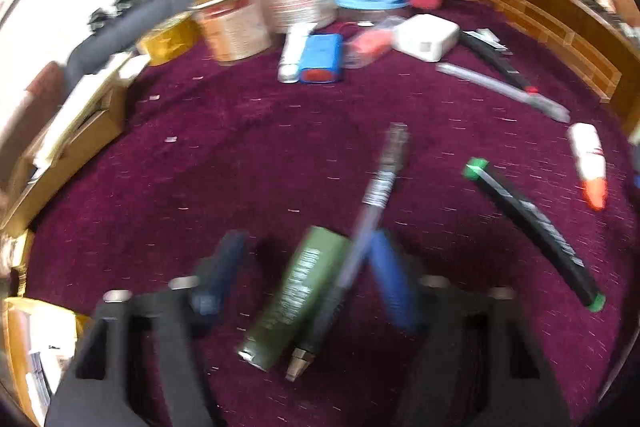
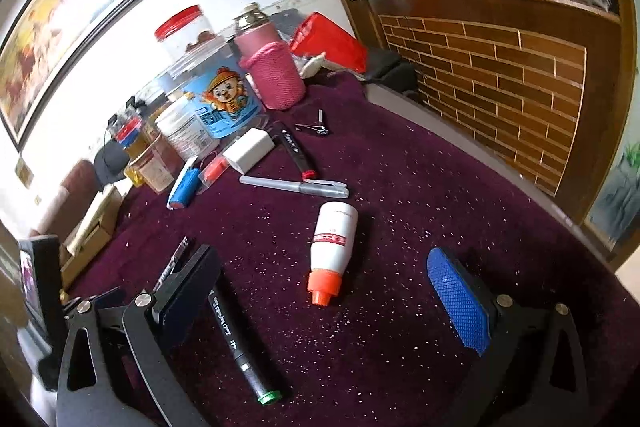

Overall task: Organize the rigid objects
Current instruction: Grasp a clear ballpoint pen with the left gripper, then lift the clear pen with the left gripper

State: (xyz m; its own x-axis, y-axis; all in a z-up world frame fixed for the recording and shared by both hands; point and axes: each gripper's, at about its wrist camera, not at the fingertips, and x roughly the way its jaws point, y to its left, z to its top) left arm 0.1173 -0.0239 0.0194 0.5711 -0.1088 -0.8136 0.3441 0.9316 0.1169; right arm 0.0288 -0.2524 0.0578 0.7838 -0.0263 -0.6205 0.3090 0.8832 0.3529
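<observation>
1. Left gripper (image 1: 298, 283): jaws partly apart. A green tube (image 1: 298, 297) and a clear pen (image 1: 360, 247) sit between the blue pads (image 1: 390, 279). The view is motion-blurred, so I can't tell whether the pads press on either item.
2. Step in hand, as I read it: gather the tube and pen together. Do it well by squaring the jaws across both bodies near their middles, so neither pivots out. The pen crosses the tube at an angle; I'd guess it slips first.
3. Confirm contact on both sides before any lift. If only the pen is pinched, the tube stays on the bench (image 1: 280, 155).
4. Left pose: gripper tilted steeply down toward the cloth, items lying lengthwise along the fingers, pen tip nearest the camera.
5. Right gripper (image 2: 332, 311): jaws wide, nothing between the pads. It hangs low over the bench, angled down moderately.
6. A black marker with green cap (image 2: 240, 343) lies just beside its left finger. The white bottle with orange cap (image 2: 332, 251) lies ahead, between the fingers' lines but apart from both.
7. Further out: grey pen (image 2: 296, 187), black pen (image 2: 296, 151), white charger (image 2: 250, 147), blue battery pack (image 2: 184, 187), then jars at the back.
8. Risk: the right gripper's left finger could nudge the marker if it closes from here.
</observation>
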